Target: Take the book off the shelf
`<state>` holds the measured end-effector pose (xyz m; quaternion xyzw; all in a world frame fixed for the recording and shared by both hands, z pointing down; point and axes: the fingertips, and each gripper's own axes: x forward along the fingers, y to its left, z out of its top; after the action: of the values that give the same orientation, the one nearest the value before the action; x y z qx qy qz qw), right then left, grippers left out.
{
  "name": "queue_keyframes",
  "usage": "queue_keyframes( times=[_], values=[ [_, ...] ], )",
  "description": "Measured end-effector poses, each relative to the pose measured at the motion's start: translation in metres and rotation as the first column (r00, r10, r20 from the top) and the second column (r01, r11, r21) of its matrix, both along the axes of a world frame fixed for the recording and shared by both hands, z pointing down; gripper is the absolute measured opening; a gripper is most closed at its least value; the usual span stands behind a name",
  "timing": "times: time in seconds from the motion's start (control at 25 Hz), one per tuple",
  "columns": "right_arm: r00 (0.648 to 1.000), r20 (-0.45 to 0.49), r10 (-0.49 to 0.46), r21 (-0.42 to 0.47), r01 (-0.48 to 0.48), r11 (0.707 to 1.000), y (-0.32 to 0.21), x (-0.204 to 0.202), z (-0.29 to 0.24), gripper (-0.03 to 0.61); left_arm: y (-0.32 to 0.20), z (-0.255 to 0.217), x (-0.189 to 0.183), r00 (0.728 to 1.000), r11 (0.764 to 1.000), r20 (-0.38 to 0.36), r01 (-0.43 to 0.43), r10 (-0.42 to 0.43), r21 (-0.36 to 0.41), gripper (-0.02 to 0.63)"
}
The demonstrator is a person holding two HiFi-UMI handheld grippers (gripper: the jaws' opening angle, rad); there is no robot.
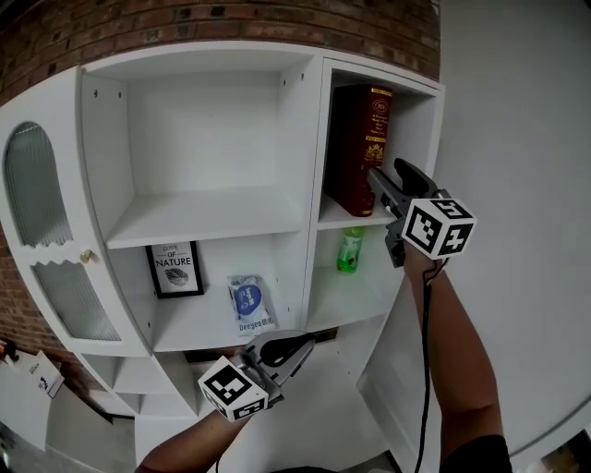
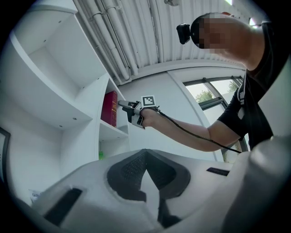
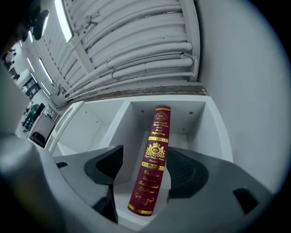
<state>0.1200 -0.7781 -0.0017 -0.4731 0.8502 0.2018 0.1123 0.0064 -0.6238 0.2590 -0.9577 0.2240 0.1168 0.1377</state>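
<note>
On the top right shelf (image 1: 343, 223) the book (image 1: 362, 148) stands upright, spine between the right gripper's (image 1: 379, 182) parted, unclamped jaws. Close off-centre and it could topple sideways. Left gripper (image 1: 300, 347) waits low, jaws together.

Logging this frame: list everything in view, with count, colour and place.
Shelf unit: one, white, against a brick wall.
Book: one, dark red with gold print, standing in the top right compartment.
Bottle: one, green, compartment below the book.
Framed sign: one, black frame, middle shelf.
Packet: one, blue and white, right of the framed sign.
Left gripper: one, grey, fingers together, empty, low before the shelf.
Right gripper: one, grey, fingers apart either side of the book's spine.
</note>
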Motion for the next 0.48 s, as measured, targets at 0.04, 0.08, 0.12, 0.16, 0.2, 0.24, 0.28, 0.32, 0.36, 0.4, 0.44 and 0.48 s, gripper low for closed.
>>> queue_keyframes(
  times=[0.04,0.08,0.12,0.16,0.2,0.24,0.28,0.32,0.36,0.4,0.44,0.48],
  values=[
    [1.0,-0.001,0.006,-0.02,-0.006,1.0,-0.008,-0.001,-0.002,0.286,-0.002,0.0,-0.002,1.0,1.0,-0.006,0.002,-0.002,-0.006,0.008],
    [1.0,0.0,0.011,-0.042,-0.011,0.999,-0.016,-0.002,-0.004,0.294,-0.003,0.0,-0.005,1.0,1.0,-0.01,0.003,-0.003,-0.011,0.008],
    [1.0,0.003,0.014,-0.069,-0.014,0.998,-0.023,-0.003,-0.005,0.298,-0.004,0.001,-0.006,1.0,1.0,-0.011,0.002,-0.002,-0.012,0.008],
    [1.0,0.007,0.018,-0.097,-0.017,0.995,-0.031,-0.003,-0.005,0.303,-0.004,0.002,-0.007,1.0,1.0,-0.011,-0.001,0.001,-0.011,0.008],
    [1.0,0.007,0.024,-0.122,-0.023,0.992,-0.038,-0.003,-0.005,0.314,-0.005,0.002,-0.008,1.0,1.0,-0.009,-0.004,0.004,-0.009,0.008],
    [1.0,0.004,0.031,-0.14,-0.03,0.99,-0.044,-0.004,-0.005,0.321,-0.005,0.002,-0.009,1.0,1.0,-0.01,-0.005,0.004,-0.009,0.008],
    [0.999,0.001,0.037,-0.151,-0.037,0.988,-0.05,-0.004,-0.006,0.322,-0.007,0.002,-0.011,1.0,1.0,-0.013,-0.003,0.002,-0.01,0.008],
    [0.999,-0.003,0.043,-0.158,-0.043,0.987,-0.055,-0.005,-0.006,0.322,-0.009,0.003,-0.013,1.0,1.0,-0.015,-0.001,0.0,-0.011,0.008],
    [0.999,-0.006,0.05,-0.166,-0.05,0.985,-0.06,-0.005,-0.006,0.324,-0.01,0.004,-0.015,1.0,1.0,-0.016,0.001,-0.001,-0.012,0.008],
    [0.998,-0.005,0.056,-0.177,-0.056,0.983,-0.064,-0.004,-0.005,0.324,-0.012,0.005,-0.017,1.0,1.0,-0.016,0.002,-0.003,-0.013,0.008],
    [0.998,0.001,0.059,-0.187,-0.058,0.981,-0.068,-0.004,-0.004,0.324,-0.013,0.006,-0.018,1.0,1.0,-0.017,0.004,-0.005,-0.015,0.008],
    [0.998,0.008,0.058,-0.197,-0.055,0.979,-0.072,-0.005,-0.003,0.324,-0.014,0.007,-0.02,1.0,1.0,-0.017,0.006,-0.006,-0.018,0.008]
  ],
)
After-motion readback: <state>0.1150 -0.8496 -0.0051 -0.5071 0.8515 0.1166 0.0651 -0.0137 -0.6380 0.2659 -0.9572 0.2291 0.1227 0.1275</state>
